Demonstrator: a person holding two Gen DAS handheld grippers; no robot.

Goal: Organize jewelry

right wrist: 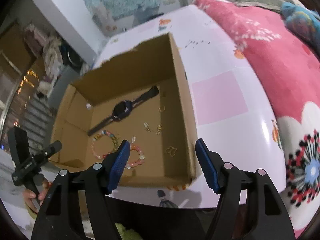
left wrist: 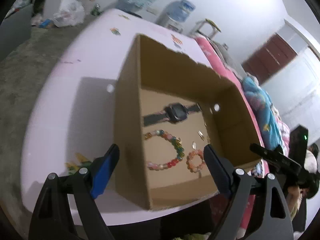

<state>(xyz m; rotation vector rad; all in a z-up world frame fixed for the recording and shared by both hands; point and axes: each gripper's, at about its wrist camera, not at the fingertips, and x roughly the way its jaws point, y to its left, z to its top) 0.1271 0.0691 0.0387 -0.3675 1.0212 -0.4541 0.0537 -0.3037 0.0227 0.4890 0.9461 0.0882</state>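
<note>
The left gripper (left wrist: 161, 168) hangs with its blue-padded fingers (left wrist: 104, 170) wide apart and nothing between them but air; they straddle the near left wall of the box (left wrist: 128, 120). The right gripper (right wrist: 162, 166) is likewise spread and empty, its left finger (right wrist: 119, 166) over the box floor, its right one outside the near right wall.

The jewelry lies loose on the box floor: a small orange bracelet (left wrist: 195, 161) closest to the left gripper, a larger multicoloured bracelet (left wrist: 166, 152) beside it, a black watch (left wrist: 174, 113) farther back. The right view adds small gold pieces: earrings (right wrist: 153, 129), a ring (right wrist: 162, 108), a butterfly charm (right wrist: 171, 151).

Risks, as I judge them: both grippers sit close to the cardboard walls, so a careless descent could catch a rim and shove or tip the light box across the pink table (left wrist: 66, 92). The beaded bracelets may roll or slip from the pads. The gold bits are tiny and flat, easy to miss or flick away. Both frames are blurred, so aim may be off.
</note>
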